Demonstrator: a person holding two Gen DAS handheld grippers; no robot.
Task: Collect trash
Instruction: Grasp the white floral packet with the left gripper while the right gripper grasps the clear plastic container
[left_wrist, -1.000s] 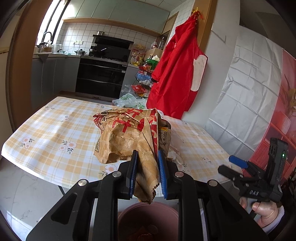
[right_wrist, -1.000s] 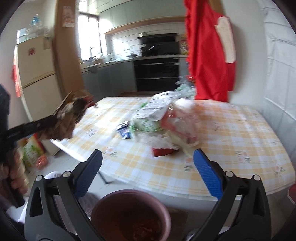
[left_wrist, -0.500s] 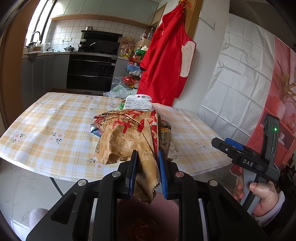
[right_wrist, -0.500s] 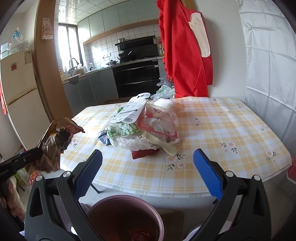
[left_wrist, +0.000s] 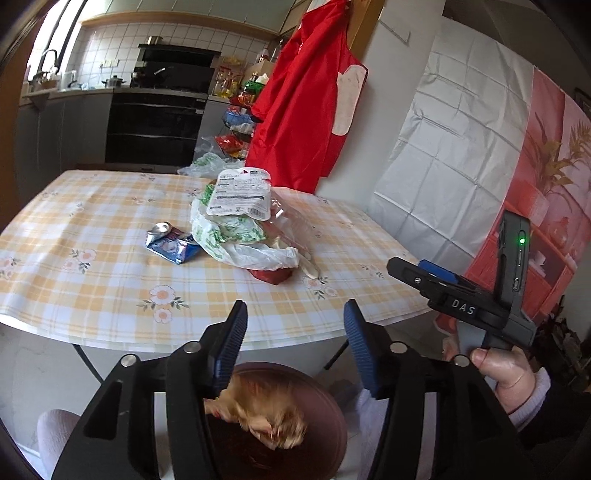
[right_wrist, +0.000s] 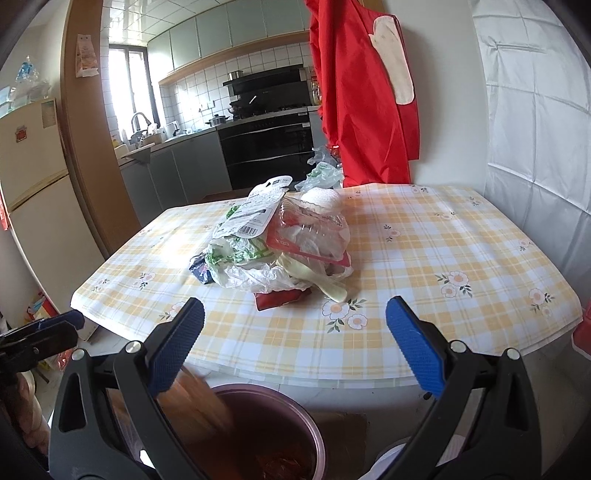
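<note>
Beyond, trash pile (right_wrist: 284, 247) lies mid-table (right_wrist: 461, 236), red apron (right_wrist: 365, 92) behind

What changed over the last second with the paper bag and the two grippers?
The left gripper let go: its jaws are opening, and the brown paper bag is falling, blurred, into the bin. The right gripper stayed open and empty; the trash pile is untouched.
</note>
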